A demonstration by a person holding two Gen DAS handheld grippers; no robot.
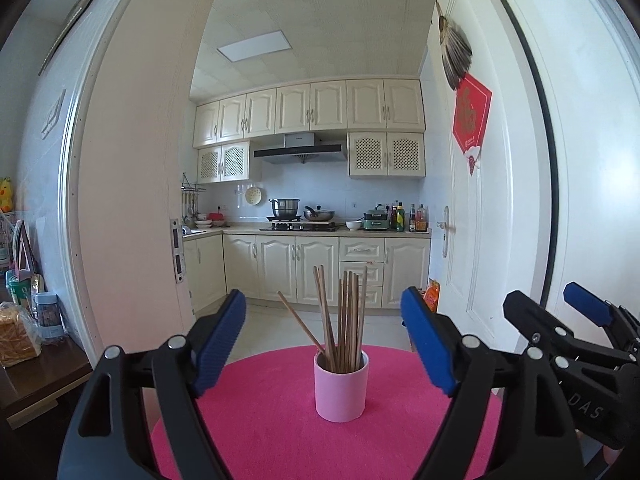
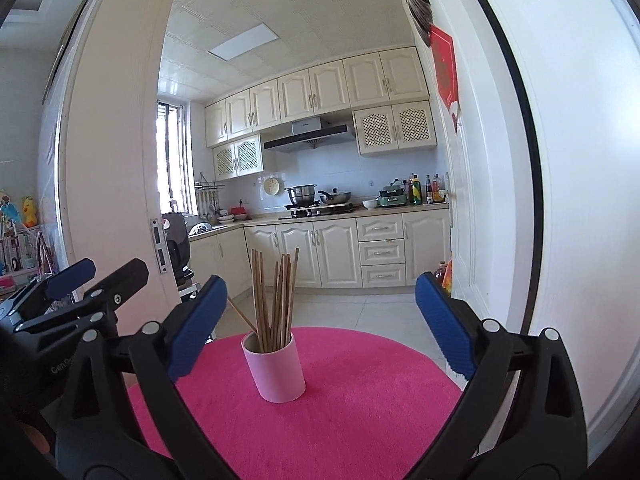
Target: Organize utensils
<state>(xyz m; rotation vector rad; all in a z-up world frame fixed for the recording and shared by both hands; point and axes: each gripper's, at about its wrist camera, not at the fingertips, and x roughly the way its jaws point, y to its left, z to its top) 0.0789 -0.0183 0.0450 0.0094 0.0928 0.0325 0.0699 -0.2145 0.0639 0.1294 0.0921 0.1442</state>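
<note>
Left tongs (image 1: 323,342) and right tongs (image 2: 320,326) level, spread wide, empty.

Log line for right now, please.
left gripper: open, empty | right gripper: open, empty | chopsticks: standing in pink cup | cup: on pink mat

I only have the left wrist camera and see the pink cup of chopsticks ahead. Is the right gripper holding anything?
Observer: No. The right wrist view shows the right gripper with its fingers wide apart and nothing between them.
Operator: Is the pink cup touching either finger?
Observer: No, it stands beyond them, nearer the left one, apart from both.
Operator: Anything behind the door frame on my left?
Observer: A window, with a dark appliance below it.
</note>
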